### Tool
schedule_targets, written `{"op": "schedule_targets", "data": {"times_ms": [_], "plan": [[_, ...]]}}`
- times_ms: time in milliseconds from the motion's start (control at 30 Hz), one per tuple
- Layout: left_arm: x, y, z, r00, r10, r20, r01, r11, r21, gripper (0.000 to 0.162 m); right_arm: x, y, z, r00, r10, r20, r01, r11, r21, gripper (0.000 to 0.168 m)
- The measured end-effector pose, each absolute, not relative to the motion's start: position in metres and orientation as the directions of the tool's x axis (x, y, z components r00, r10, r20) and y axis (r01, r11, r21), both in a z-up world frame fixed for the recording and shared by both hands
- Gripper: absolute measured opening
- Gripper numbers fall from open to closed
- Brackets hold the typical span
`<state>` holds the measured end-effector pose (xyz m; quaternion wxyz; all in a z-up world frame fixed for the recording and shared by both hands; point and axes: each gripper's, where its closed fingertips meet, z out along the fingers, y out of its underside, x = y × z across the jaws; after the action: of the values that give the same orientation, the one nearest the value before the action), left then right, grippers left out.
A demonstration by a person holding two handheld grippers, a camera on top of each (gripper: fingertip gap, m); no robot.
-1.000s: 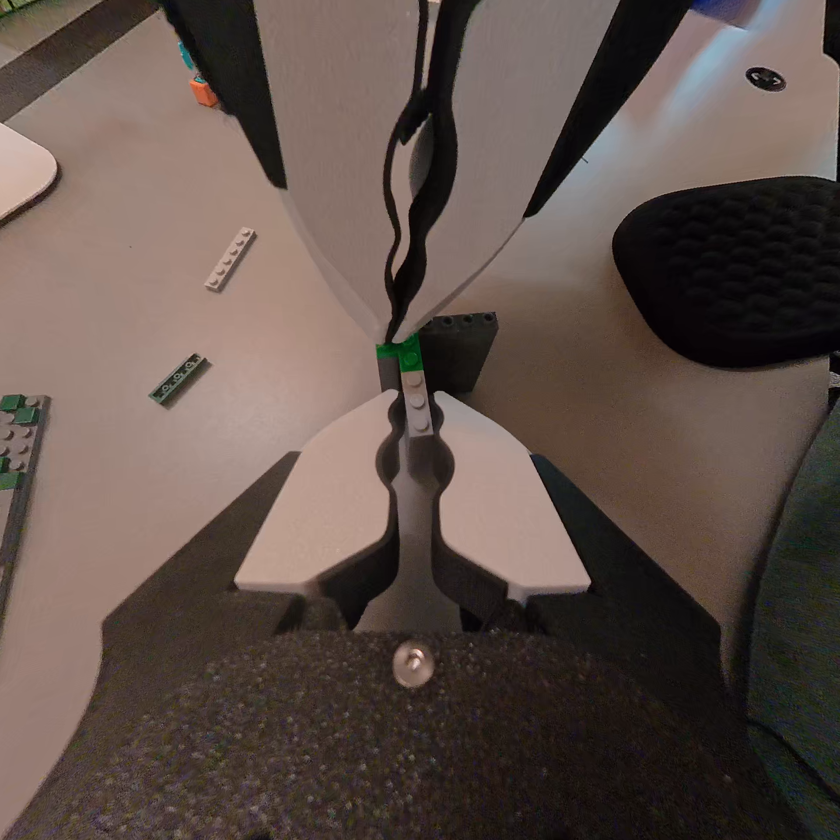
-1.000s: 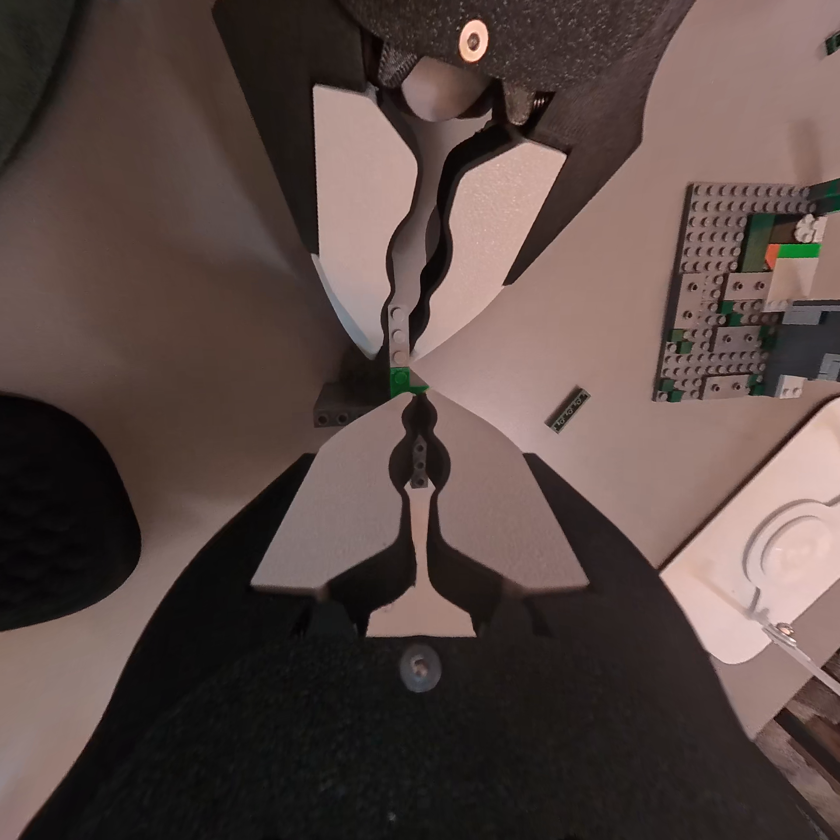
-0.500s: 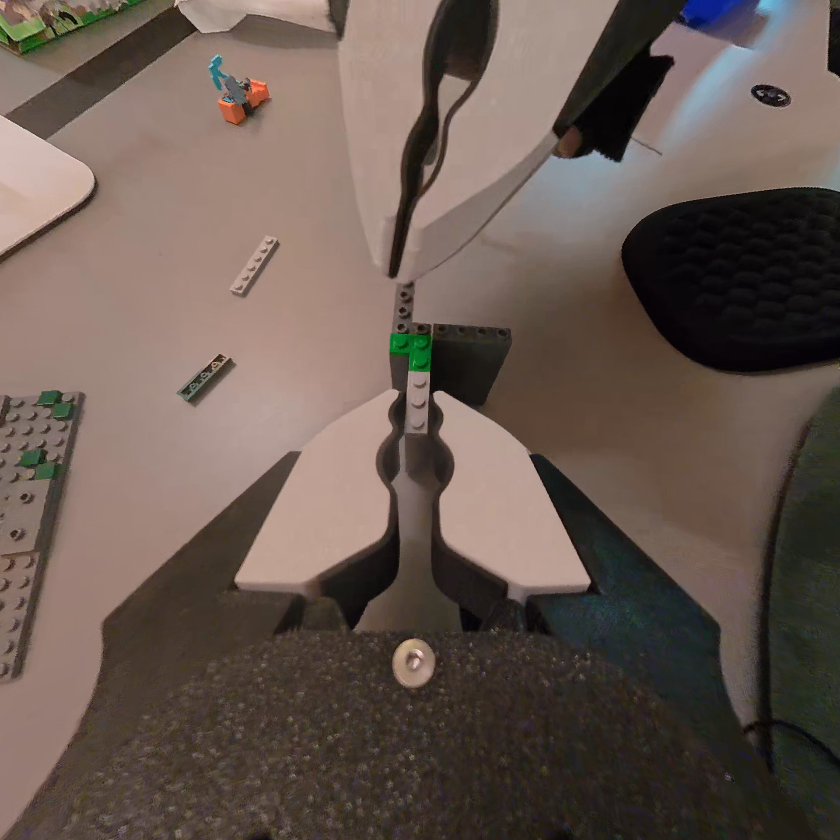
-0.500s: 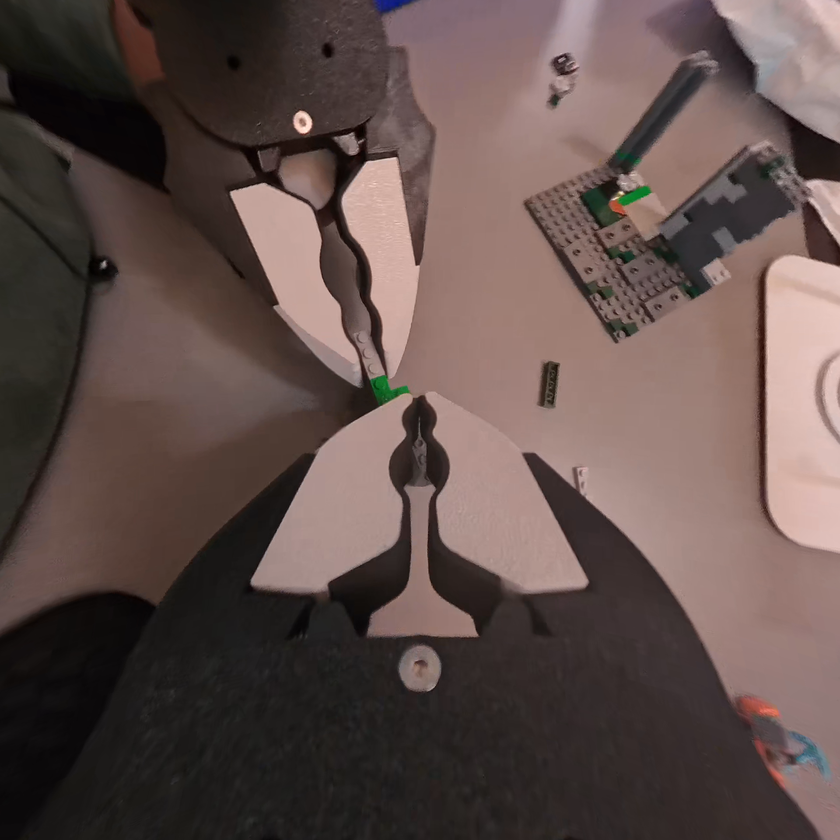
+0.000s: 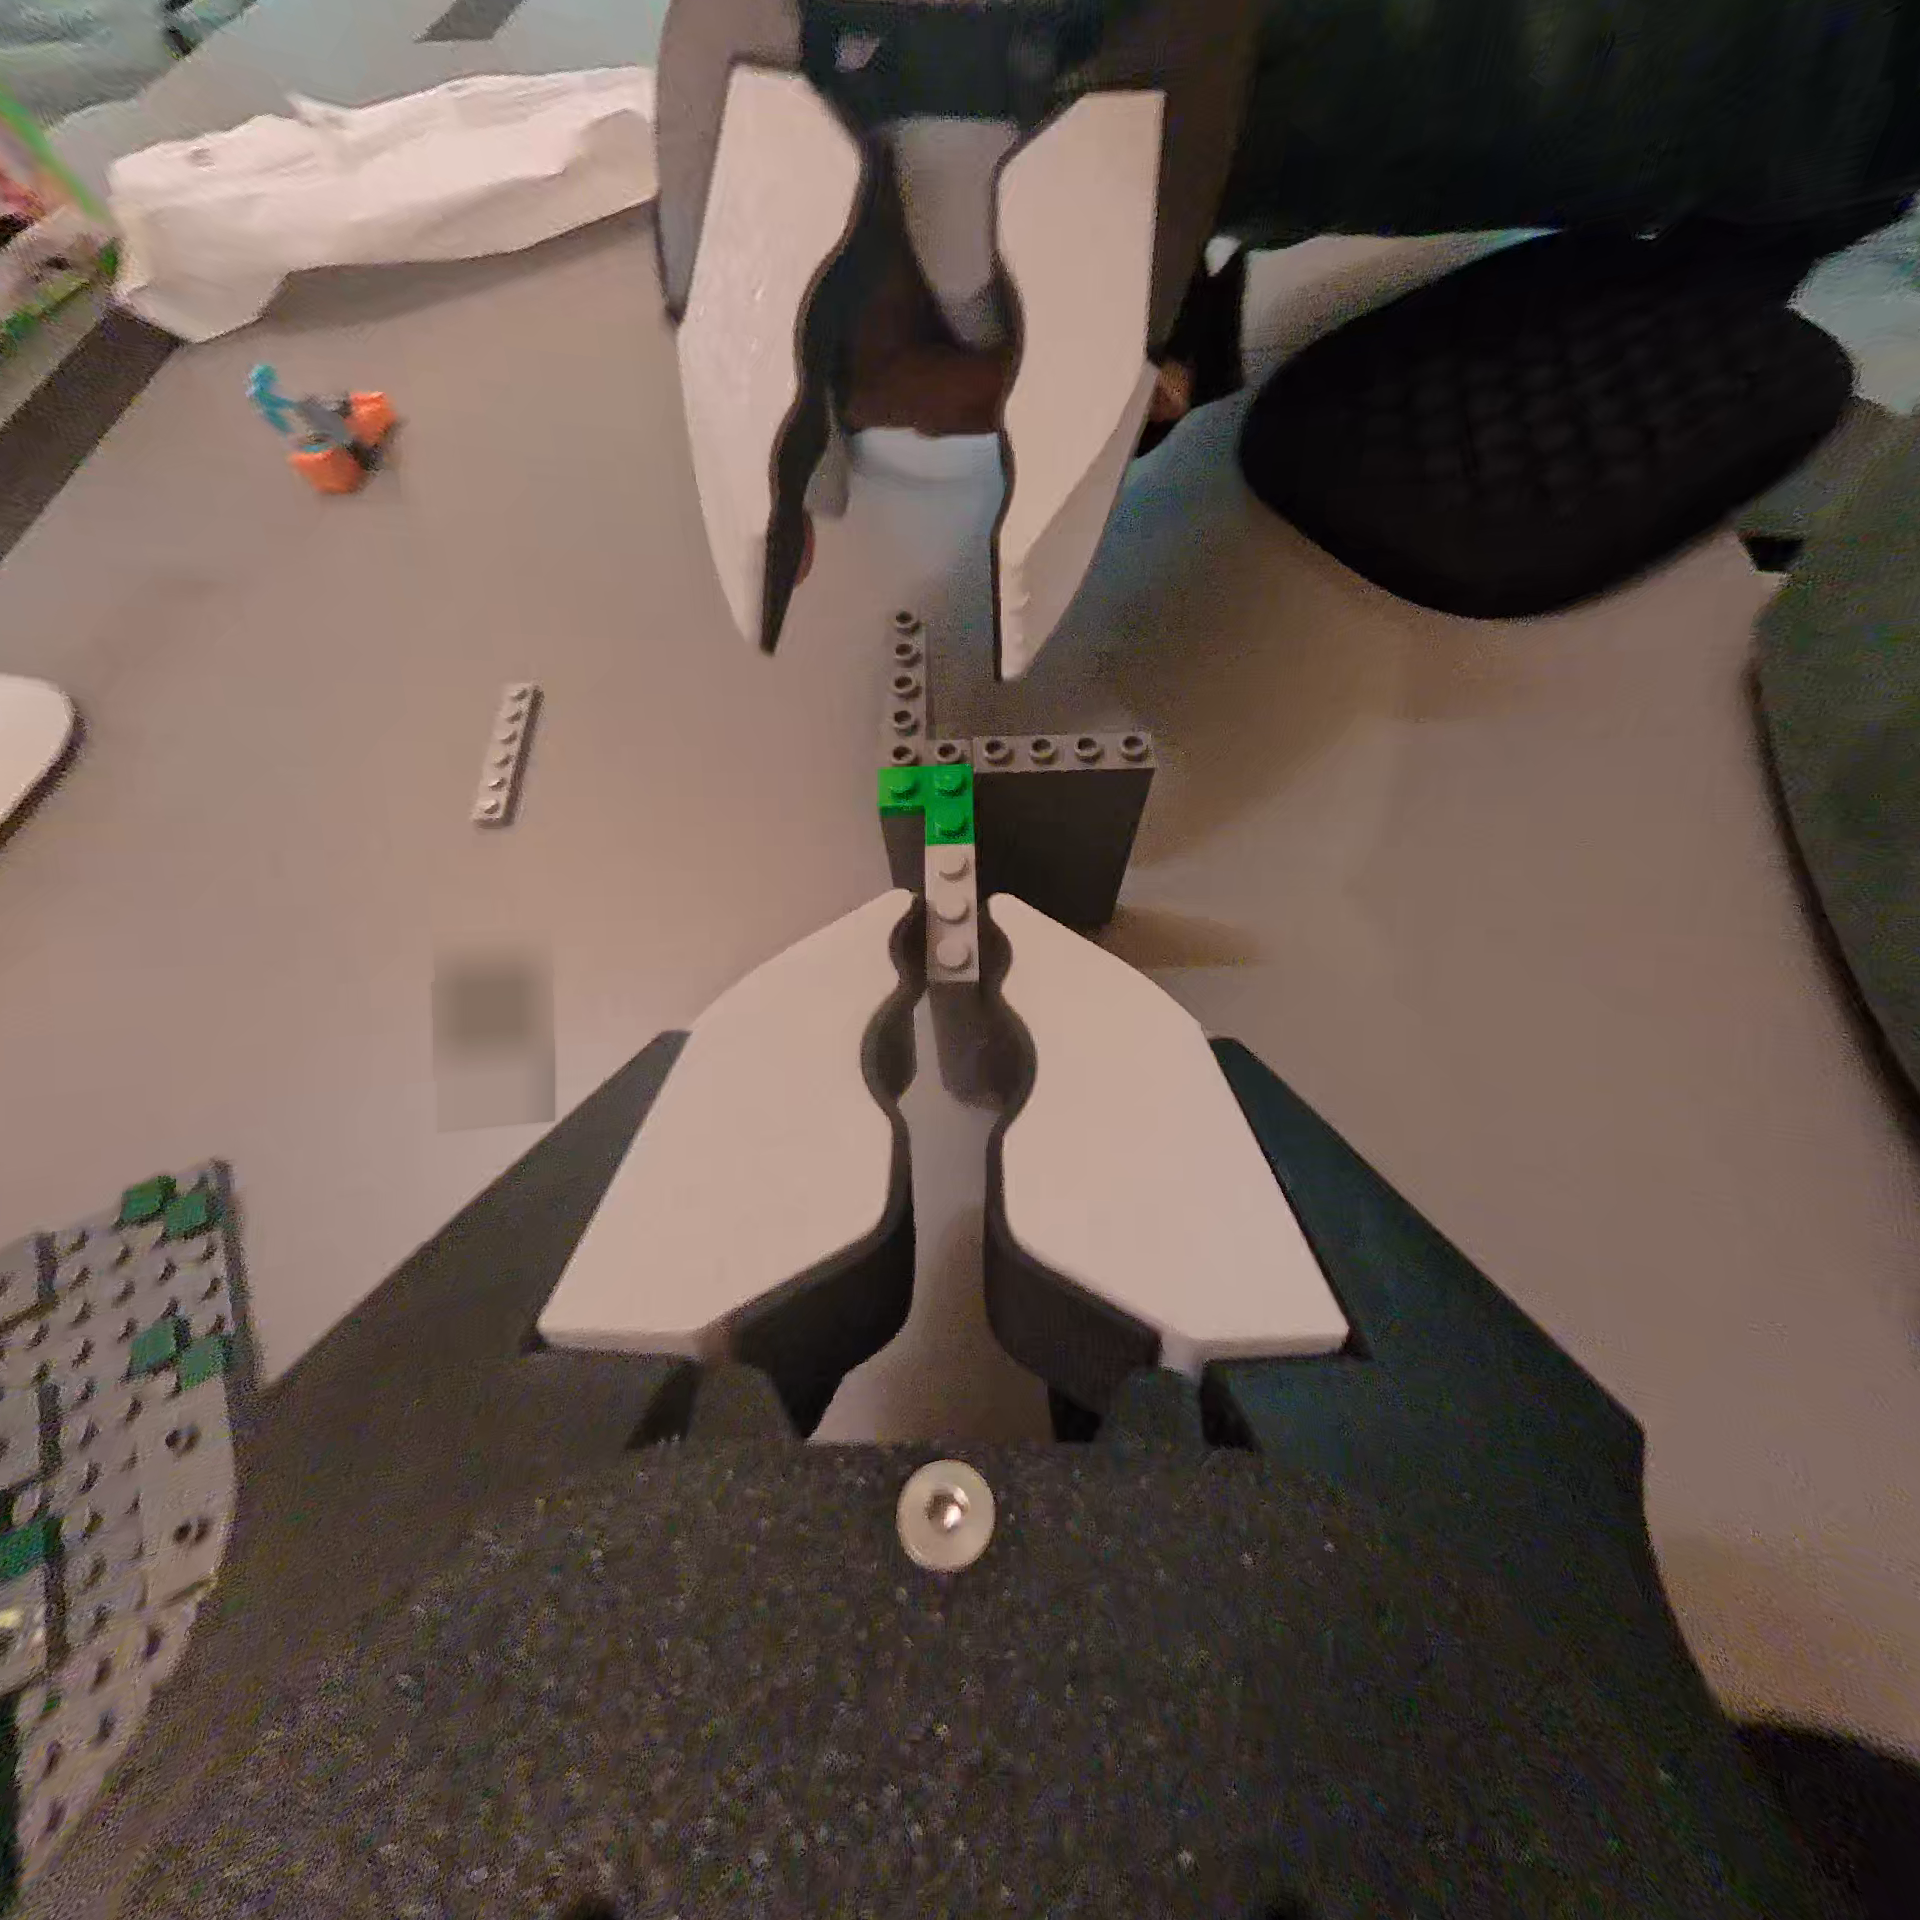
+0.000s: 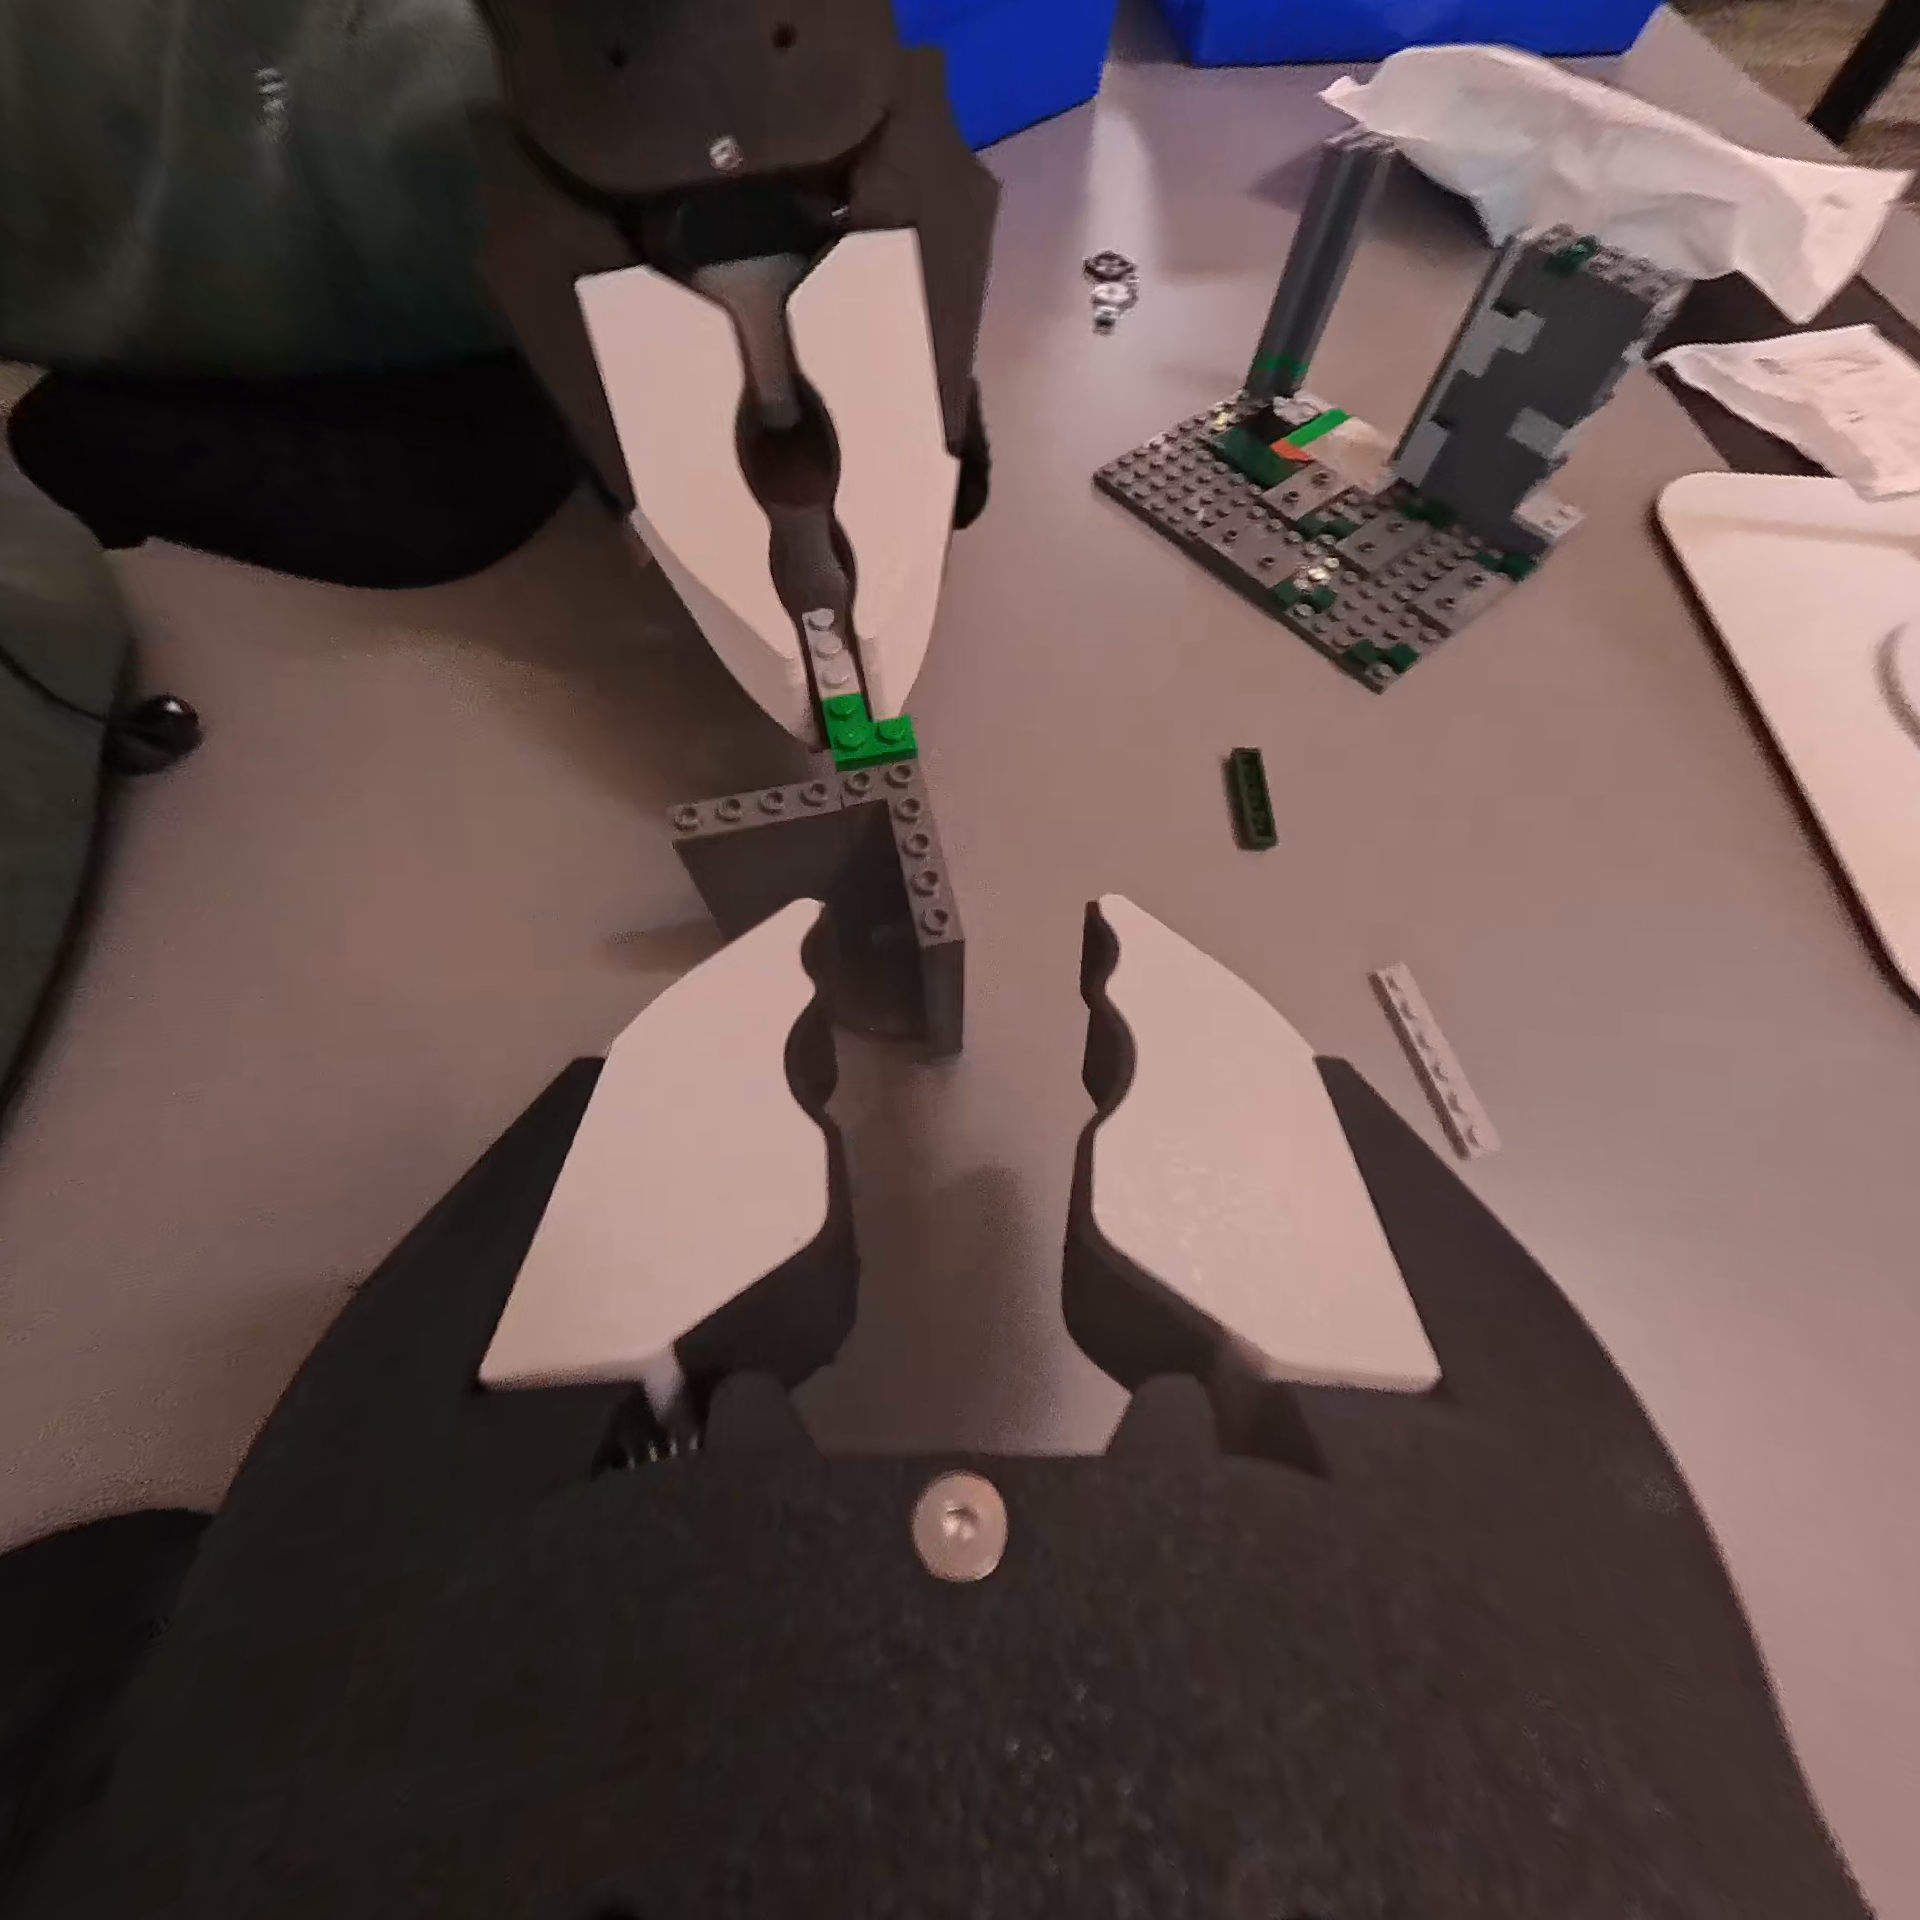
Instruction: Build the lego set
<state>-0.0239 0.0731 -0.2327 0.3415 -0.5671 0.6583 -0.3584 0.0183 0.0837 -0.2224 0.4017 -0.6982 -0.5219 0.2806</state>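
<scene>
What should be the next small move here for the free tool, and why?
Probably the open right tool should go to the loose light grey plate on the table and shut on it. The left tool is shut on the dark grey corner wall, which stands upright on the table, and the plate lies close by the right tool's fingertip.

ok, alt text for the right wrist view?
The open right gripper hovers beside a dark grey L-shaped brick wall on the grey table. Opposite, the left gripper pinches its light grey plate next to a bright green corner piece.
</scene>
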Motion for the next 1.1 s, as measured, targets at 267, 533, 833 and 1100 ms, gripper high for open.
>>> {"op": "schedule_targets", "data": {"times_ms": [267,533,833,1100], "plan": [[-0.03,0.087,-0.233,-0.231,-0.973,0.004,-0.479,0.111,-0.871,0.008,0.001,0.087,-0.232,0.264,0.964,0.03,0.512,-0.114,-0.851,0.008],[-0.028,0.089,-0.232,-0.204,-0.979,-0.004,-0.455,0.099,-0.885,0.008,-0.002,0.093,-0.227,0.324,0.946,0.031,0.485,-0.138,-0.863,0.026],[-0.028,0.086,-0.233,-0.207,-0.978,-0.015,-0.446,0.108,-0.888,0.008,-0.008,0.095,-0.23,0.324,0.943,0.074,0.513,-0.109,-0.851,0.033],[-0.028,0.086,-0.233,-0.204,-0.979,-0.016,-0.447,0.108,-0.888,0.008,-0.008,0.089,-0.218,0.314,0.945,0.092,0.508,-0.086,-0.857,0.044]]}}
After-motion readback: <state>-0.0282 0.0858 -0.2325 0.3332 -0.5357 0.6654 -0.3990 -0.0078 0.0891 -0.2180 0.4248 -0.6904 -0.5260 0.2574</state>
